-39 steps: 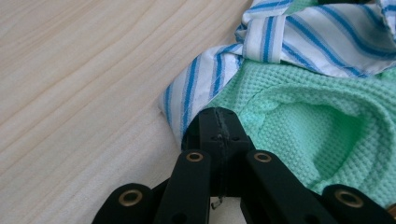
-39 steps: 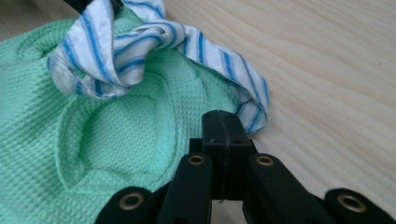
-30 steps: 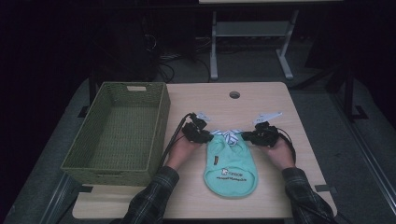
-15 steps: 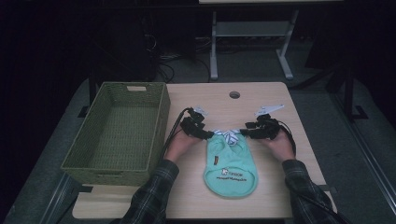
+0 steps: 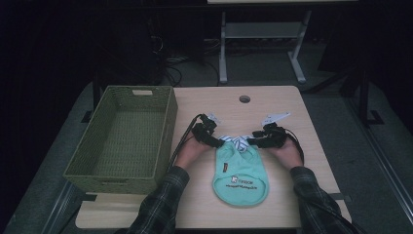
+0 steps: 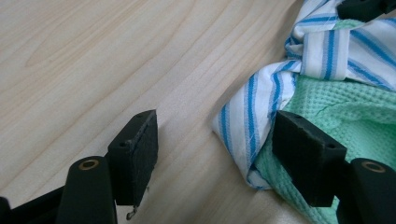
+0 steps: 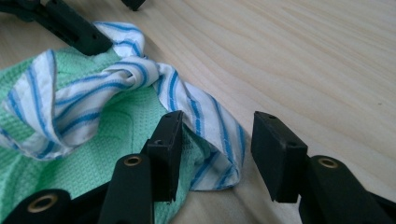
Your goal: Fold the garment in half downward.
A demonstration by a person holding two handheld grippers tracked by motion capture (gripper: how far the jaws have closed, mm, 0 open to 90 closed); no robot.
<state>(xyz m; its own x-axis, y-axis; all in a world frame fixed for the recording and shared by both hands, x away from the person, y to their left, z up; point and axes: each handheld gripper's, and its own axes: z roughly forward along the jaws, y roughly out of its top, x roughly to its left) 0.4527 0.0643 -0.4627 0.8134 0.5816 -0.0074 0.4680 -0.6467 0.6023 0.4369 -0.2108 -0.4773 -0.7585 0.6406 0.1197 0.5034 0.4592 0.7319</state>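
Note:
A mint green cloth (image 5: 241, 173) with a small printed label lies flat on the wooden table (image 5: 287, 105), its blue-and-white striped ties (image 5: 237, 142) bunched at the far end. My left gripper (image 5: 213, 140) is at the cloth's top left corner and my right gripper (image 5: 257, 142) at its top right. In the left gripper view the left gripper (image 6: 219, 154) is open, with the striped edge (image 6: 247, 121) between its jaws and one jaw over the green weave. In the right gripper view the right gripper (image 7: 219, 154) is open around the striped corner (image 7: 212, 135).
A deep green woven basket (image 5: 124, 136) stands empty on the table's left side, close to my left forearm. A round cable hole (image 5: 244, 99) sits near the far edge. Cables and a metal stand lie on the dark floor beyond.
Both forearms have reached a little farther forward and the grippers have drawn slightly closer together at the striped end. The cloth lies where it was.

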